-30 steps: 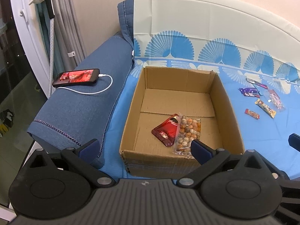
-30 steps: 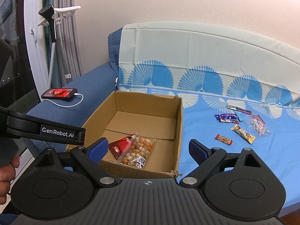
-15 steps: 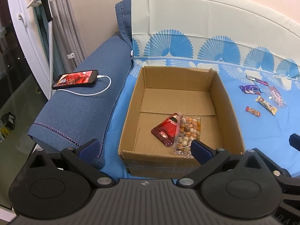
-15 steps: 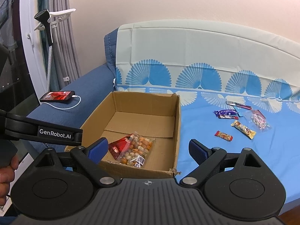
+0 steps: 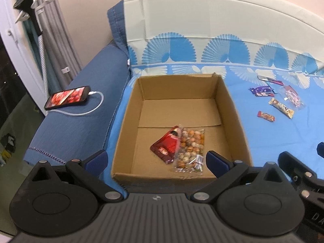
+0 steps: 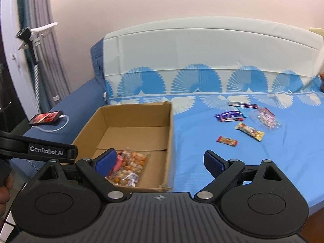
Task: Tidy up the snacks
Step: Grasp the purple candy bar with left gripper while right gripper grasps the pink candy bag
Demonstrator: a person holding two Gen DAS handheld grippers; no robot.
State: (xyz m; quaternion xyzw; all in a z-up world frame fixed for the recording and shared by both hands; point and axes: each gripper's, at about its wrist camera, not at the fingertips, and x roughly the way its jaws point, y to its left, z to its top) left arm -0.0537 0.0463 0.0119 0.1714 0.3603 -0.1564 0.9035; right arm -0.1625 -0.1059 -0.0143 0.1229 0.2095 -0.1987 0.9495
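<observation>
Snacks (image 6: 226,141) lie loose right of the cardboard box (image 6: 170,141); right gripper (image 6: 160,163), jaws spread like left gripper's (image 5: 157,159), should straddle one flat.

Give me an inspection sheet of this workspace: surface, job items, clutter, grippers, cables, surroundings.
Surface: blue fan-print cover over a sofa seat.
Job's things: cardboard box open, holding a red pouch and a clear bag of mixed snacks. Loose on the cover to its right: small red bar, yellow bar, purple wrapper, clear candy bag, flat silver-and-pink packet.
Clutter: smartphone, screen lit, on the blue armrest.
Grippers: left gripper open, empty; right gripper open, empty.
Cables: white charging cable plugged into the smartphone.
Surroundings: pink wall, grey curtain, black-and-white stand.
</observation>
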